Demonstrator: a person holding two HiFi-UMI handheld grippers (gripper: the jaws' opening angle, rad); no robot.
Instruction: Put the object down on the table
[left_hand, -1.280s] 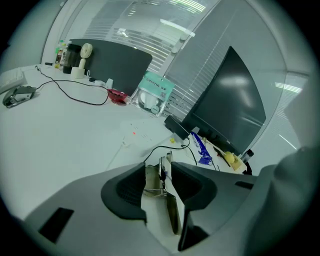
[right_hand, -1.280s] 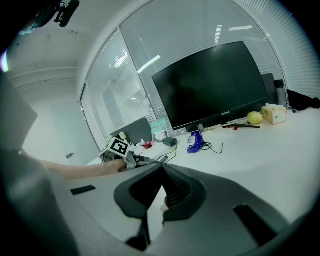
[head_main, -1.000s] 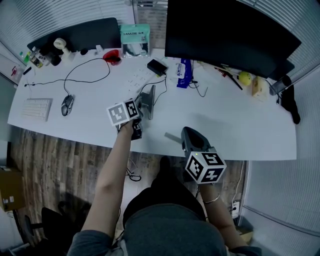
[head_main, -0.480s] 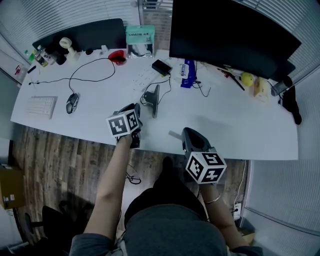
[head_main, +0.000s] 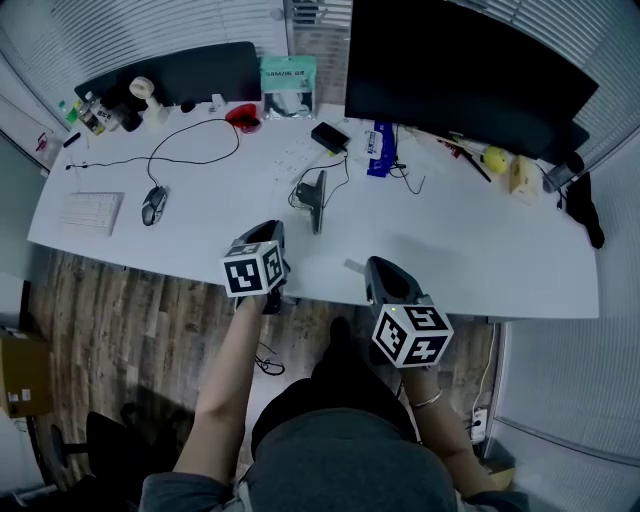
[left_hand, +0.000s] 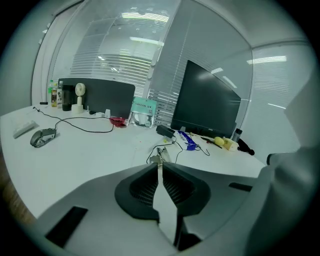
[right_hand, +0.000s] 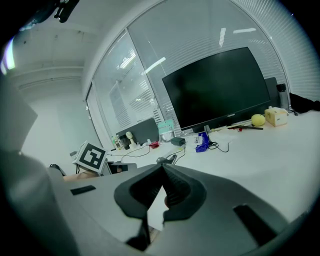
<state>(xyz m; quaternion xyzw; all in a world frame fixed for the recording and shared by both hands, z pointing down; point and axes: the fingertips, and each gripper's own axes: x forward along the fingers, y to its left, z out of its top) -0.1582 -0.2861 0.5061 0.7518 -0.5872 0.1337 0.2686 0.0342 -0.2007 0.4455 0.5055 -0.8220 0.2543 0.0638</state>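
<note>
The object (head_main: 315, 196), a dark grey upright piece with a thin cable, stands alone on the white table (head_main: 450, 250); nothing touches it. My left gripper (head_main: 270, 230) hovers at the table's front edge, short of the object. Its jaws are closing, the tips nearly meet, and nothing is between them (left_hand: 160, 165). Just beyond those tips in the left gripper view is the object (left_hand: 159, 156). My right gripper (head_main: 376, 266) is shut and empty by the front edge, to the right. The right gripper view shows the object (right_hand: 168, 159) past that gripper's (right_hand: 162, 168) tips.
A large dark monitor (head_main: 470, 60) stands at the back. Near it lie a blue packet (head_main: 380, 136), a black adapter (head_main: 328, 136), a yellow ball (head_main: 490, 157) and a teal box (head_main: 288, 74). A mouse (head_main: 153, 205) and keyboard (head_main: 90, 212) lie at the left.
My left gripper has drawn back from beside the object toward the table's front edge. The object stays standing on the table. The right gripper has not moved.
</note>
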